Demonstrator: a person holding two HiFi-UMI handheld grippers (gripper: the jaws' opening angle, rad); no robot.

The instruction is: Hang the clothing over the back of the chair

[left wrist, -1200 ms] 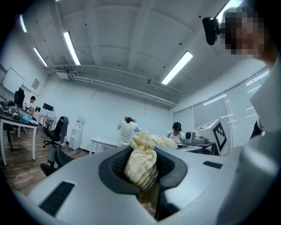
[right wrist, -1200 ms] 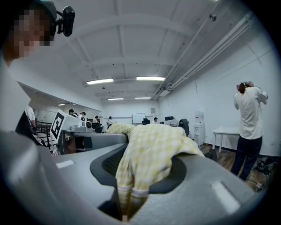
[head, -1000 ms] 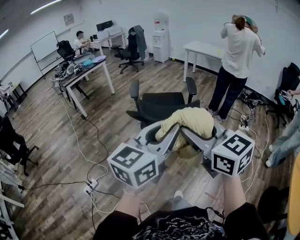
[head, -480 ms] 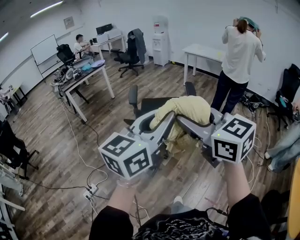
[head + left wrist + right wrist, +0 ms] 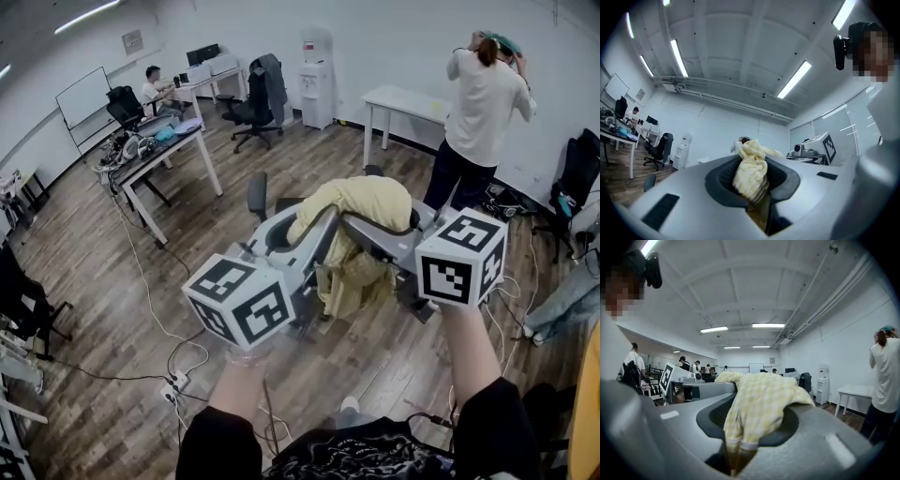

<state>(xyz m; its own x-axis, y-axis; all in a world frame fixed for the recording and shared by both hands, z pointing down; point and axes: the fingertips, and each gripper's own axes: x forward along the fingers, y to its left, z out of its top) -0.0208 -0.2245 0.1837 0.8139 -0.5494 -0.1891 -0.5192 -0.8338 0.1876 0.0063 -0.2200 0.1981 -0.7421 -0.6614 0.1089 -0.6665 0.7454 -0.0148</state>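
A pale yellow checked garment (image 5: 361,208) hangs bunched between my two grippers, lifted in front of me. My left gripper (image 5: 307,231) is shut on one bunch of the cloth, seen as a yellow wad (image 5: 750,169) clamped in the left gripper (image 5: 753,183) jaws. My right gripper (image 5: 749,427) is shut on another part of the garment (image 5: 761,401), which drapes over its jaws; in the head view the right gripper (image 5: 373,231) sits close beside the left. The black office chair (image 5: 257,194) stands just beyond and below, mostly hidden behind the cloth; only an armrest and a seat edge show.
A person in a white shirt (image 5: 480,98) stands at the back right by a white table (image 5: 405,99). A long desk (image 5: 167,150) stands to the left, another chair with a jacket (image 5: 264,92) behind it. Cables and a power strip (image 5: 178,379) lie on the wooden floor.
Both grippers have risen and moved forward with the garment still gripped. The cloth now covers most of the black chair, which showed fully before.
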